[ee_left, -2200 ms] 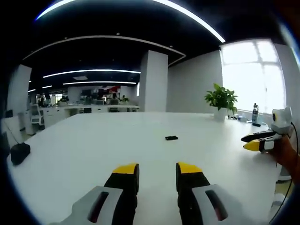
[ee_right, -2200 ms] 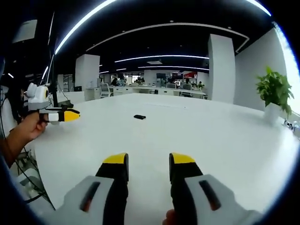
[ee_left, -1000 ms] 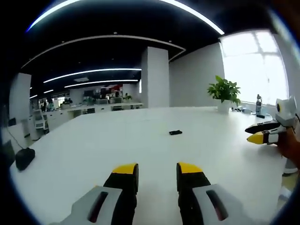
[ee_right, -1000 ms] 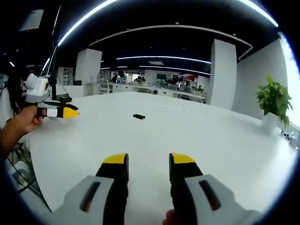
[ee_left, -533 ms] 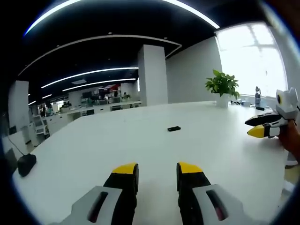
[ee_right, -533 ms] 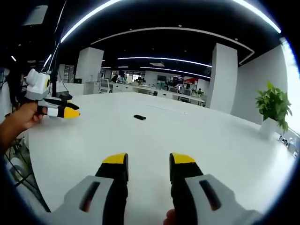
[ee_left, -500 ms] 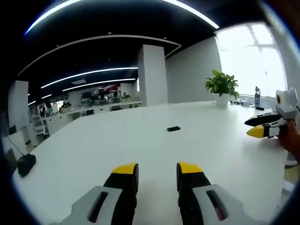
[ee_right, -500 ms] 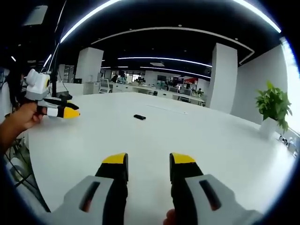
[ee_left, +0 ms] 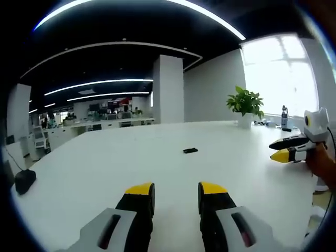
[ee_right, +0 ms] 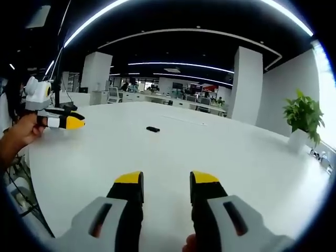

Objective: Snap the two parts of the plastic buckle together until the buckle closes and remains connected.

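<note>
Both grippers have only drifted slightly above the table [ee_left: 105, 168]; the buckle [ee_left: 190, 150] lies as before.

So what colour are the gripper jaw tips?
Yellow, on black jaws; clearest on the left gripper in the left gripper view.

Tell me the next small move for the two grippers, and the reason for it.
Probably bring both grippers forward toward the buckle. It lies far out on the white table, untouched, while the left gripper and the right gripper hang open and empty well short of it.
</note>
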Demonstrator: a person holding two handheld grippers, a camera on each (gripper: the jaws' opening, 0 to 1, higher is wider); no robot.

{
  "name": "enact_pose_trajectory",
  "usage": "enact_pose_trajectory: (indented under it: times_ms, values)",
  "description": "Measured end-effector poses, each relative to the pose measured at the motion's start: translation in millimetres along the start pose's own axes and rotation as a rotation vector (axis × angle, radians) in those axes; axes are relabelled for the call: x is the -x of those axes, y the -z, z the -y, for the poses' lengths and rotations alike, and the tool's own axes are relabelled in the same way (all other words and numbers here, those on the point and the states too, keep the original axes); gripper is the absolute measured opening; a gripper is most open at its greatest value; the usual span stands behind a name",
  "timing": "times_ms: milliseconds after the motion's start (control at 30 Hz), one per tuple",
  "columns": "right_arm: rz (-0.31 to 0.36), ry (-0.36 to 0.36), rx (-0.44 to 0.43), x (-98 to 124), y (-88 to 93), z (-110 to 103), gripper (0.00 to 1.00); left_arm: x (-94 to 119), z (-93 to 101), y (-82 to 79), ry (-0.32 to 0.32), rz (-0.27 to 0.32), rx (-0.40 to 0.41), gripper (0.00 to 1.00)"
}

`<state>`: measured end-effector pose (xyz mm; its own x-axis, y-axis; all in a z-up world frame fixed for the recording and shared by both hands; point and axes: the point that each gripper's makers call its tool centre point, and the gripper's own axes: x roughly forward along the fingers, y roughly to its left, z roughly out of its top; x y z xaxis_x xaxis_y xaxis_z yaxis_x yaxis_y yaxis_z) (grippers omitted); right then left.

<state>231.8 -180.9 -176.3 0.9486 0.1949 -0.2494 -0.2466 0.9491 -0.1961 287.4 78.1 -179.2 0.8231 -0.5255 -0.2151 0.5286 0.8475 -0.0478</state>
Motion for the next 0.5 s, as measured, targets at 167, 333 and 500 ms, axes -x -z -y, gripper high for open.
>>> enact_pose_trajectory:
  times_ms: [167,333,500]
  values:
    - [-0.004,0.015,0.006,0.1,1.4,1.4,0.35,-1.9,1.0,1.3,0.008,-0.010,-0.006,0.32]
    - [-0.009,0.020,0.016,-0.9,2.1,1.4,0.35,-2.6,0.9,1.4,0.011,-0.010,-0.006,0.32]
    - [-0.020,0.002,0.010,-2.5,2.9,-1.1,0.36,-2.5,-0.7,2.6,0.002,-0.015,-0.003,0.32]
